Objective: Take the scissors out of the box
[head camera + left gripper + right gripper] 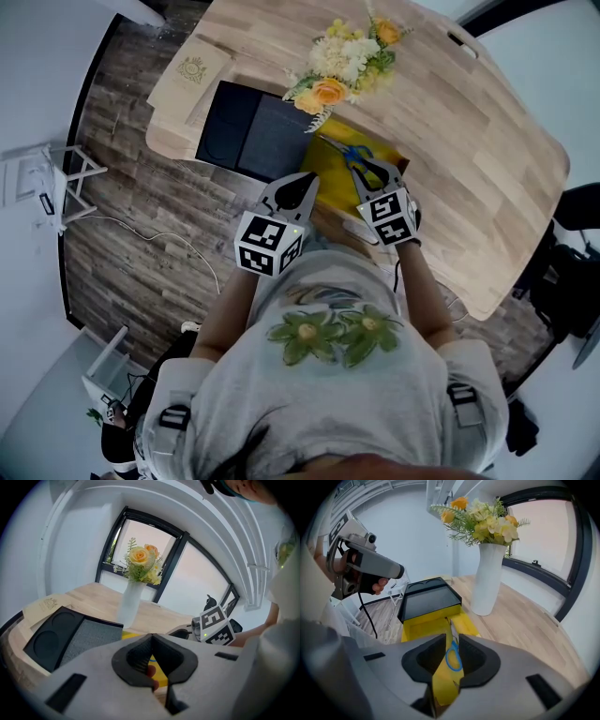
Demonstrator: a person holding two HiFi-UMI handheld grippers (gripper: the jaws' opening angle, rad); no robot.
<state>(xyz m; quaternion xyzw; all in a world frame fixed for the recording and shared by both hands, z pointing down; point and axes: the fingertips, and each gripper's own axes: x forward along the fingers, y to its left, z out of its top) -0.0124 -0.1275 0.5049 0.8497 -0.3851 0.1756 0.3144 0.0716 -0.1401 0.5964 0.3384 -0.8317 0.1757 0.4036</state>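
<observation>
The scissors [359, 159] have blue and yellow handles, and their blades point away over the open yellow box [336, 167] on the wooden table. My right gripper [377, 180] is shut on the handles. In the right gripper view the scissors [449, 663] stand on edge between the jaws, blade tip over the yellow box [423, 626]. My left gripper [302, 185] hangs just left of the box, shut with nothing in it. Its closed jaw tips meet in the left gripper view, where the left gripper [151, 639] partly hides the box.
A black lid or tray [251, 131] lies against the box's far left side. A white vase of flowers [342, 61] stands behind the box. A beige card [190, 75] lies at the table's left corner. The table edge [225, 173] runs close to my left gripper.
</observation>
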